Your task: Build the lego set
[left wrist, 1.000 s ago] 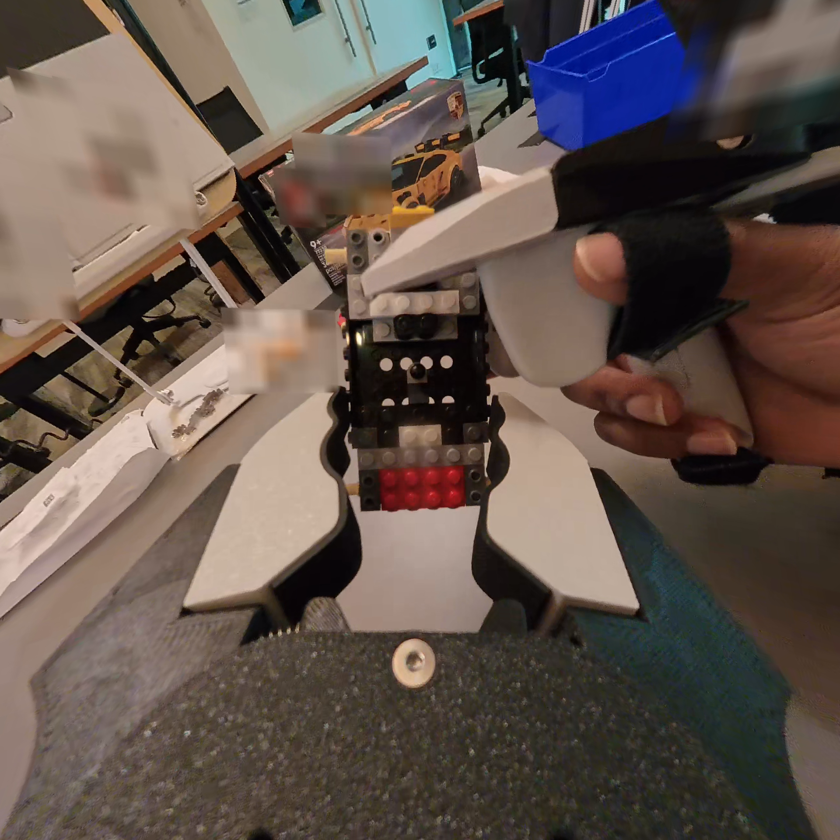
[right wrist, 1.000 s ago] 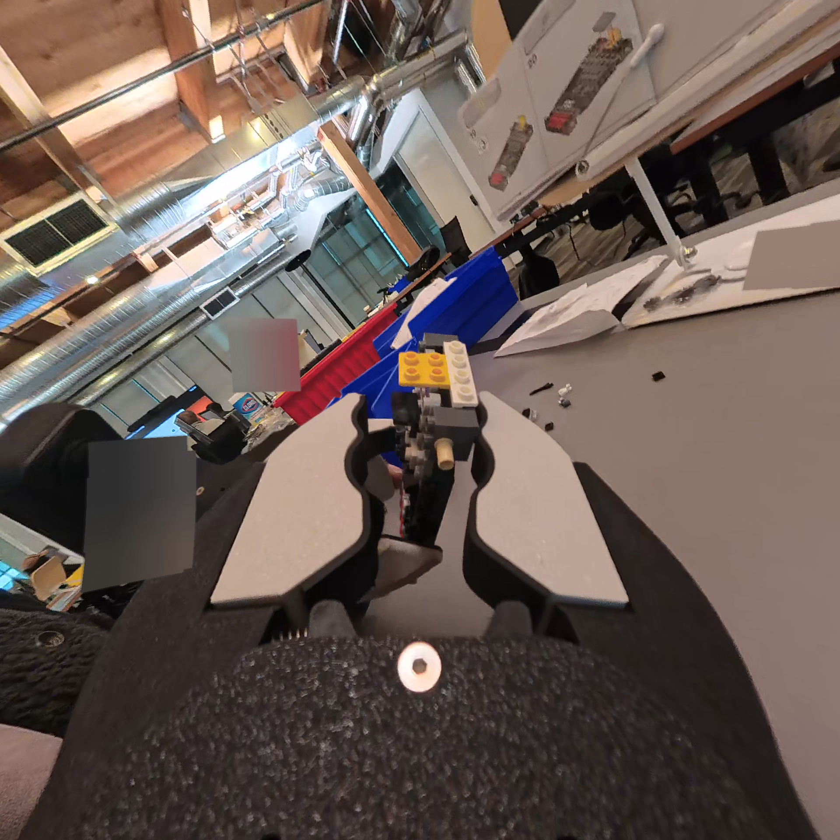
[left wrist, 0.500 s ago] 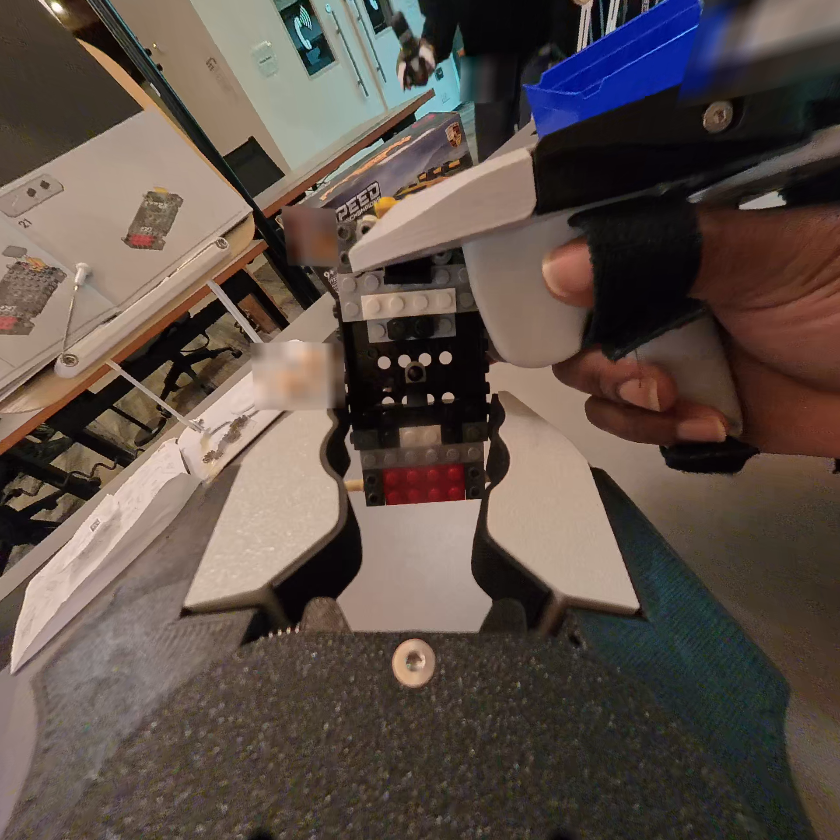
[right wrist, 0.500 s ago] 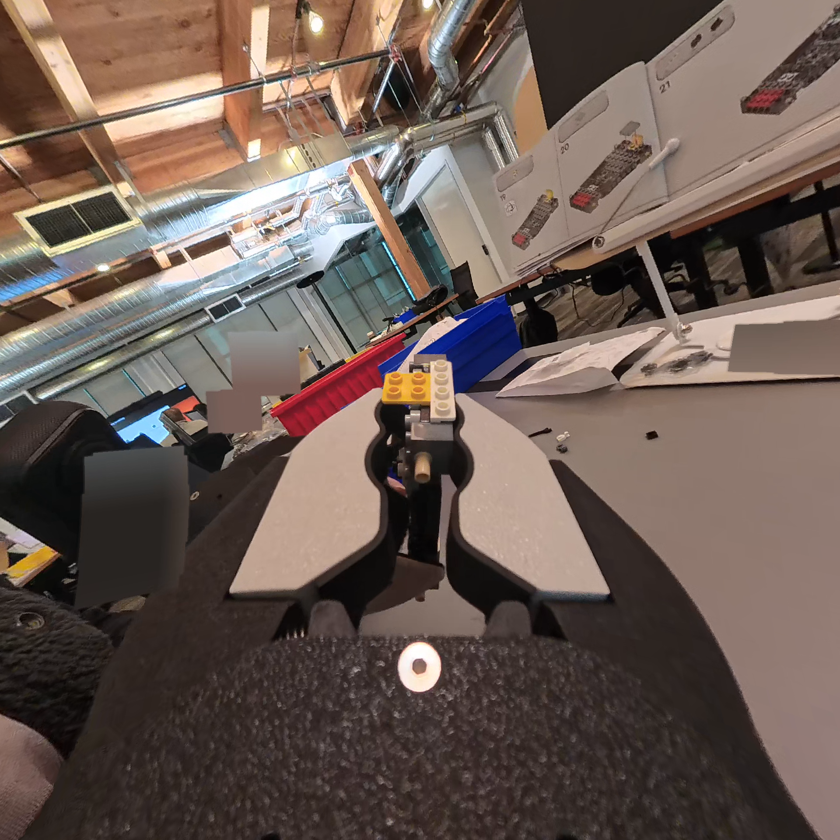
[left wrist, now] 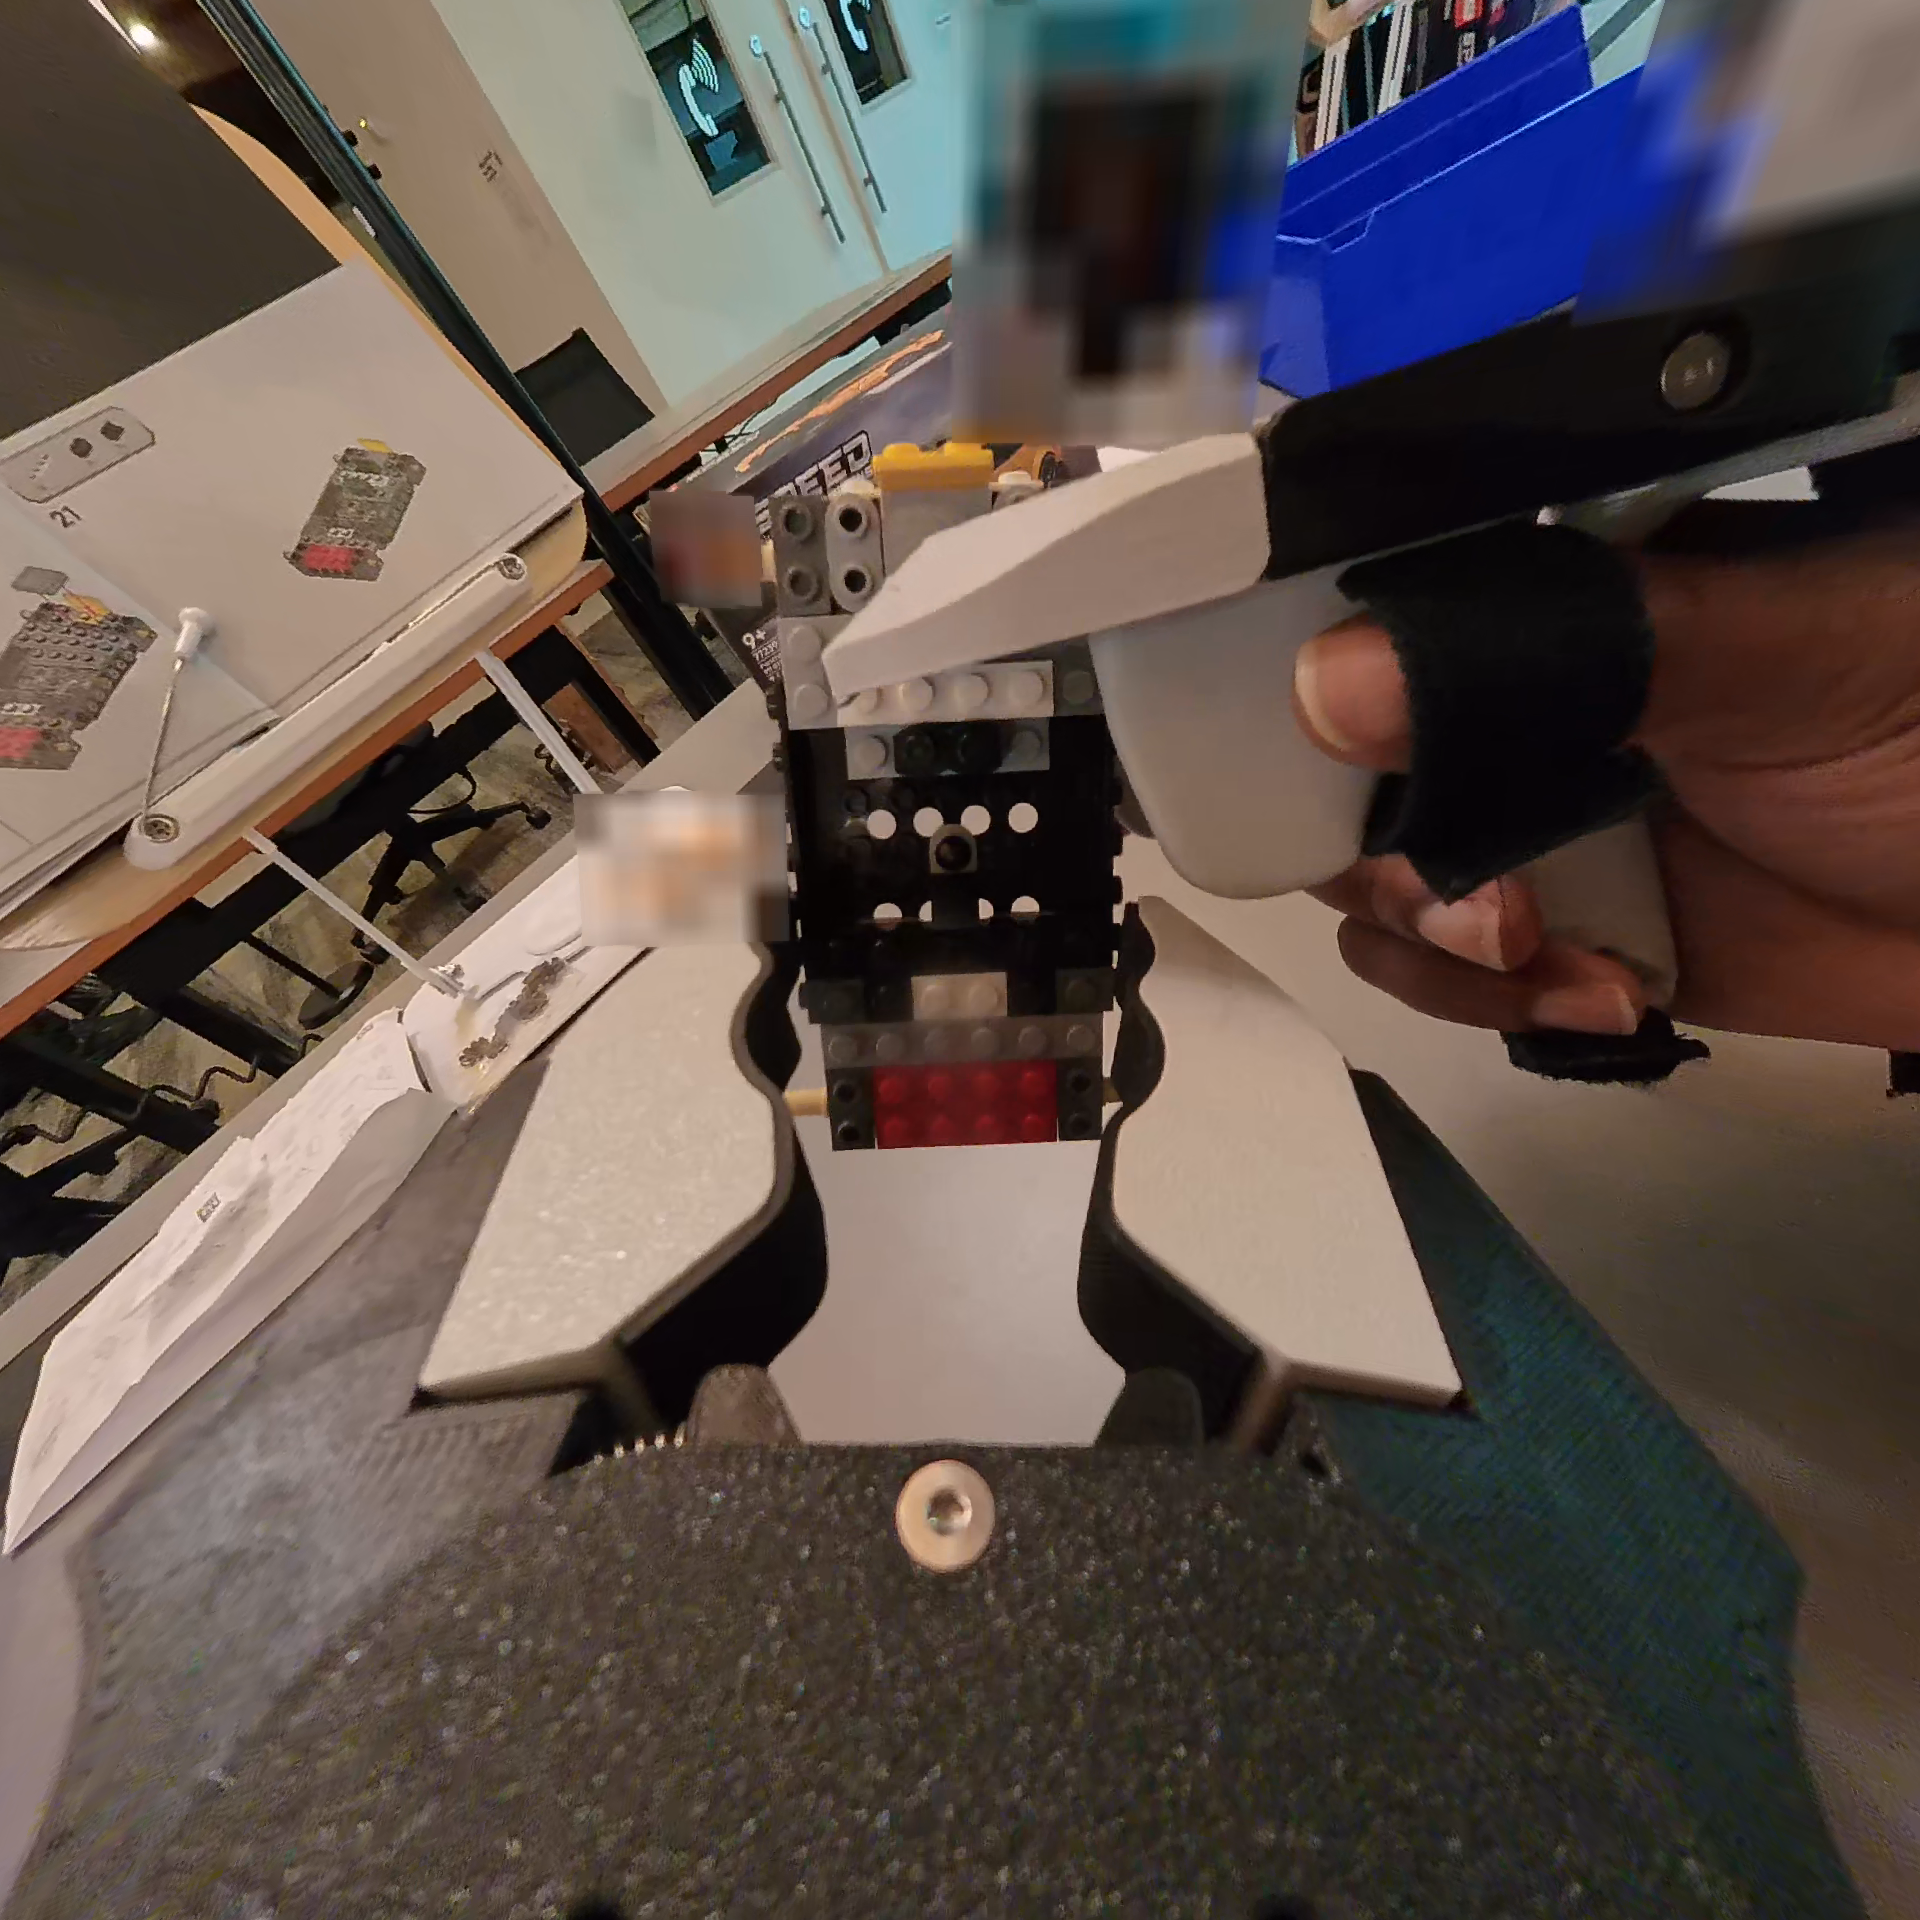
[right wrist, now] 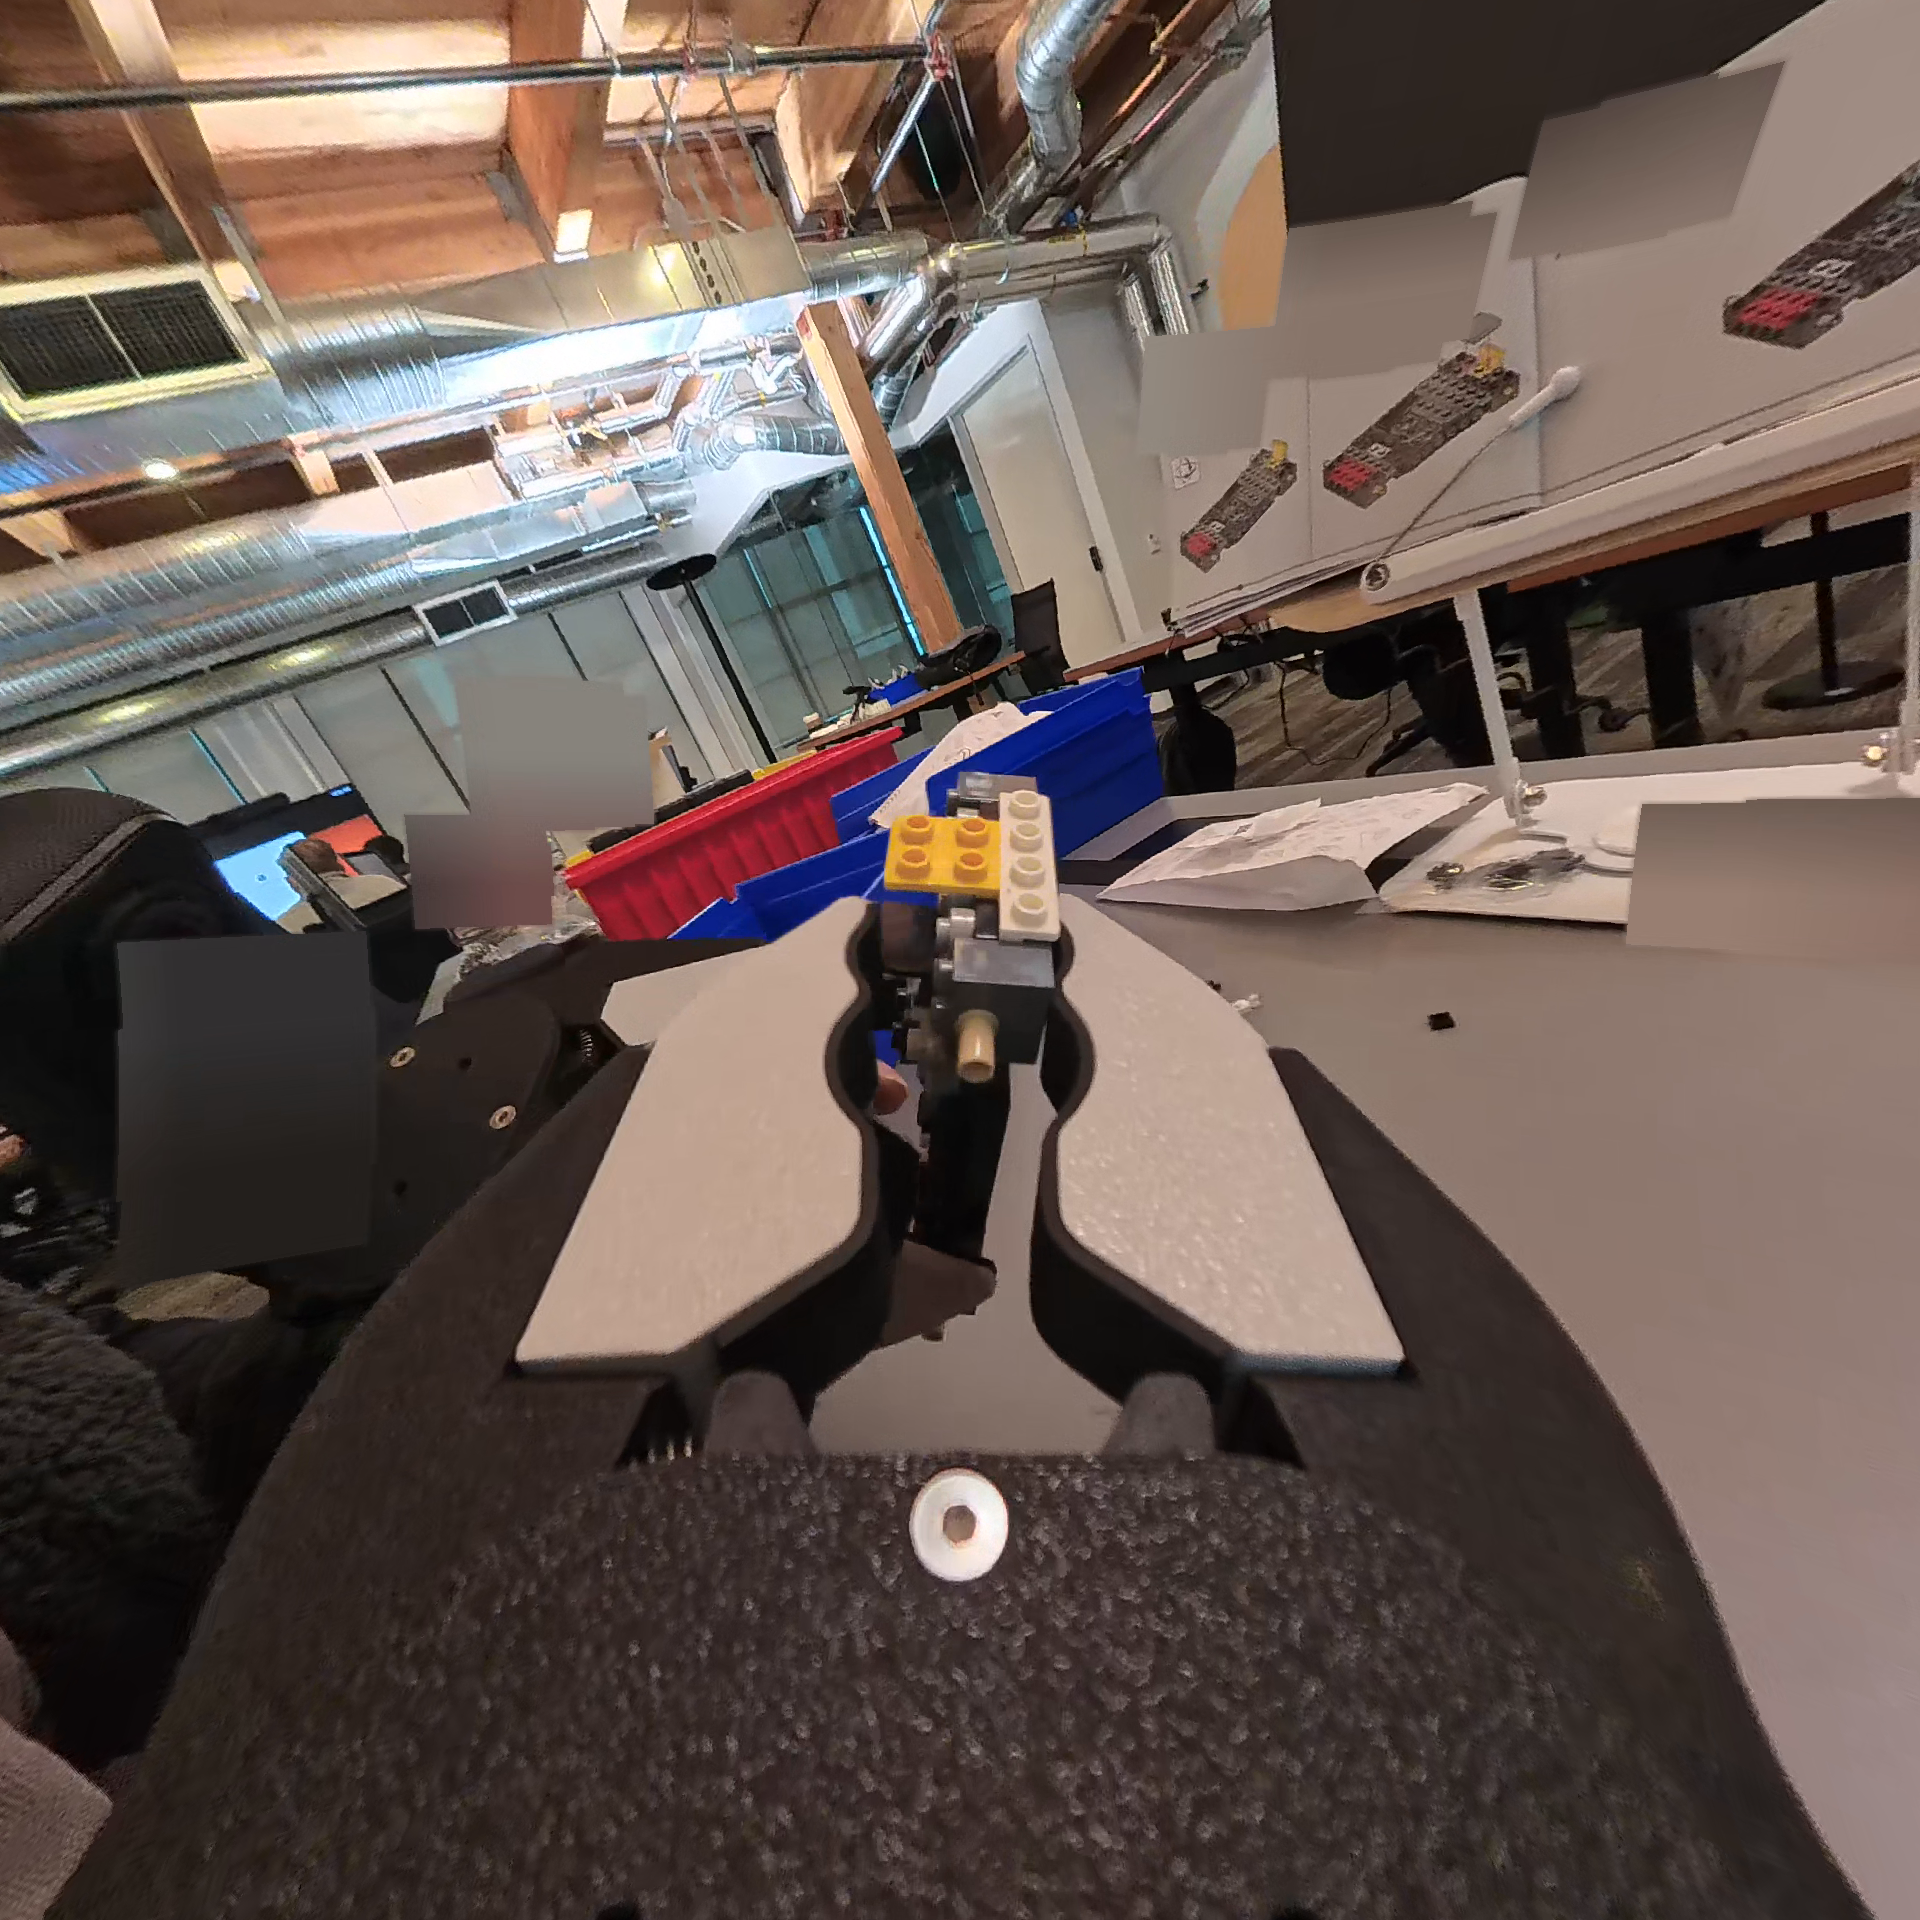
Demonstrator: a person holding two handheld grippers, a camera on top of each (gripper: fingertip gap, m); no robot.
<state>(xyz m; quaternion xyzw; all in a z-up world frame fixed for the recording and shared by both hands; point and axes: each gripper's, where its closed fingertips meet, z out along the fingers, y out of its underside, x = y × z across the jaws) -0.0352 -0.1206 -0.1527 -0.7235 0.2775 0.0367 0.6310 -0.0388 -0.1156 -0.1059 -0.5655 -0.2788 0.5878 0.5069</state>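
Left wrist view: left claw (left wrist: 961,1023) grips the chassis (left wrist: 951,873) by its sides.
Right claw (right wrist: 961,1023): closed on chassis top; press gently, keep both steady.

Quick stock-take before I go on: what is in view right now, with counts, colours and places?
Lego model: one, mostly black and grey, red end, yellow plate, held between both tools.
Instruction pages: several, white, on a stand behind the table.
Bins: blue and red, far side of the table.
Lego box: one, dark, behind the model.
Table: one, grey.
Left tool: shut on the model's red end.
Right tool: shut on its other end.
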